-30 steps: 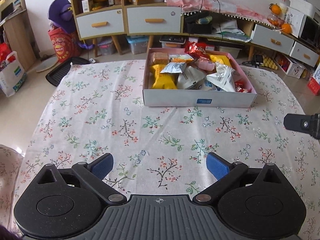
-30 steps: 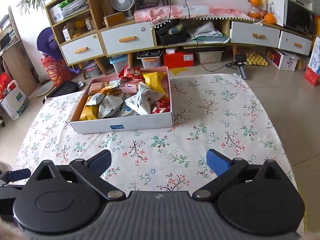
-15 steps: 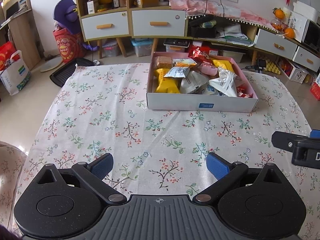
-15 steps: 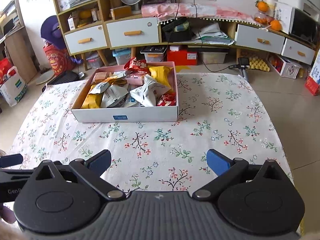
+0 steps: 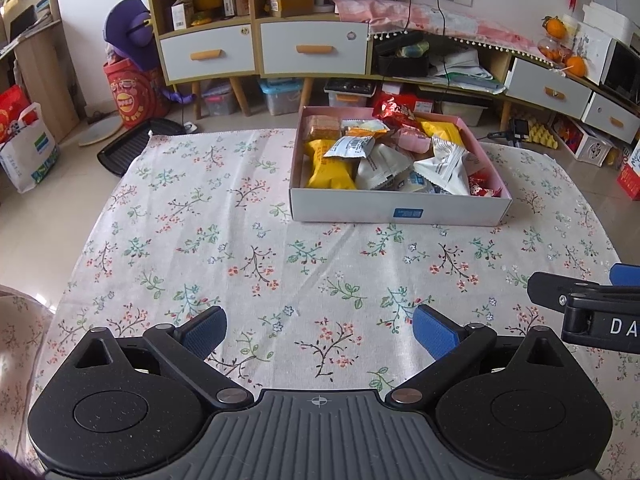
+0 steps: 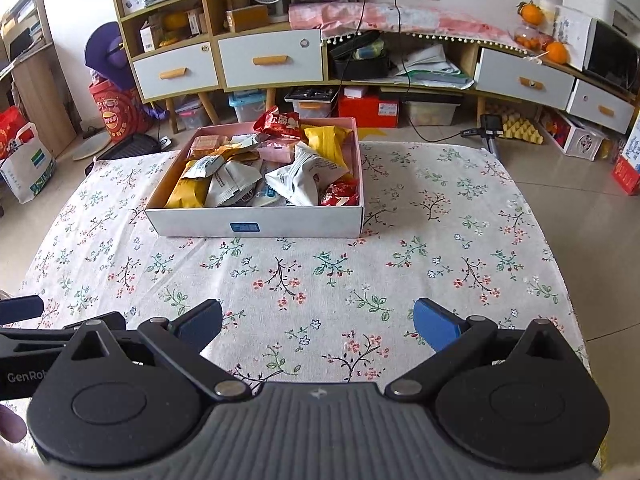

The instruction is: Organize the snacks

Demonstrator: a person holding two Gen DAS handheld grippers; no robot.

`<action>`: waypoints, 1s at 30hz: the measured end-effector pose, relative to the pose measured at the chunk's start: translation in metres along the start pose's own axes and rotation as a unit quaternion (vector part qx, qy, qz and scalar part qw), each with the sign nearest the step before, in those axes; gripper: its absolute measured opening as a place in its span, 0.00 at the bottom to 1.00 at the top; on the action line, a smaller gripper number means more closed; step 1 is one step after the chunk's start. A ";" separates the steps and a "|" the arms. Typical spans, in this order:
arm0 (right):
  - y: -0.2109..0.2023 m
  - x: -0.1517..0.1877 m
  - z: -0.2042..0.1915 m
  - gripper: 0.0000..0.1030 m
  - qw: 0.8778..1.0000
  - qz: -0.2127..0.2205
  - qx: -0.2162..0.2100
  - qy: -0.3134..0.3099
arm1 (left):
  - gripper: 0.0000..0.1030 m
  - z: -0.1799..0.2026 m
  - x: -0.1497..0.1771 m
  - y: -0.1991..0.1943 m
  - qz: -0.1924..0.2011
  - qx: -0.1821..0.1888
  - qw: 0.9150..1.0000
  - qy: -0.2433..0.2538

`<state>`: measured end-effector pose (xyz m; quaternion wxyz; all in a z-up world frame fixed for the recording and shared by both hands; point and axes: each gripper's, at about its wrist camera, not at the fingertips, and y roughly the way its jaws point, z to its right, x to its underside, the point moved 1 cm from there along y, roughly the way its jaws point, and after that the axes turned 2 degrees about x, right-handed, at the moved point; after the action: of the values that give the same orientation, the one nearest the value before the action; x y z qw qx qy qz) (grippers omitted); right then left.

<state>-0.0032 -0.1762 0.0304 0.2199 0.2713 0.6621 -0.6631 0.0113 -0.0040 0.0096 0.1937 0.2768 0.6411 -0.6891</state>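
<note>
A white box with a pink inside (image 5: 400,212) (image 6: 256,224) stands on the far half of the flowered tablecloth (image 5: 240,240) (image 6: 440,240). It holds several snack packets: yellow (image 5: 330,166), white (image 5: 444,168) (image 6: 296,178) and red (image 5: 394,110) (image 6: 278,122). My left gripper (image 5: 318,330) is open and empty over the near cloth, well short of the box. My right gripper (image 6: 318,322) is open and empty too, near the front edge. Part of the right gripper shows at the left view's right edge (image 5: 588,312).
Beyond the table stand low cabinets with white drawers (image 5: 312,46) (image 6: 272,60), storage bins (image 5: 280,94) on the floor, a red bucket (image 5: 134,94) and bags (image 5: 24,148) at the left. A black tray (image 5: 128,146) lies at the table's far left corner.
Both grippers have drawn back and risen from the box, so it looks smaller and farther. The right gripper has come closer beside the left one. Both stay open.
</note>
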 end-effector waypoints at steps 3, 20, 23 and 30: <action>-0.001 0.001 -0.001 0.99 1.000 0.000 0.000 -0.003 | 0.98 0.000 0.000 0.000 0.000 0.000 1.000 0.000; 0.001 0.000 -0.002 0.99 1.000 -0.001 0.002 -0.007 | 0.98 0.001 0.000 0.000 0.000 0.000 1.000 0.003; 0.001 0.000 -0.002 0.99 1.000 -0.001 0.002 -0.007 | 0.98 0.001 0.000 -0.001 0.000 -0.001 1.000 0.003; 0.001 0.001 -0.003 0.99 1.000 -0.001 0.002 -0.007 | 0.98 0.001 0.000 -0.001 0.000 -0.001 1.000 0.003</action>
<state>-0.0032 -0.1736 0.0297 0.2233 0.2665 0.6592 -0.6668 0.0108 -0.0050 0.0103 0.1921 0.2783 0.6424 -0.6877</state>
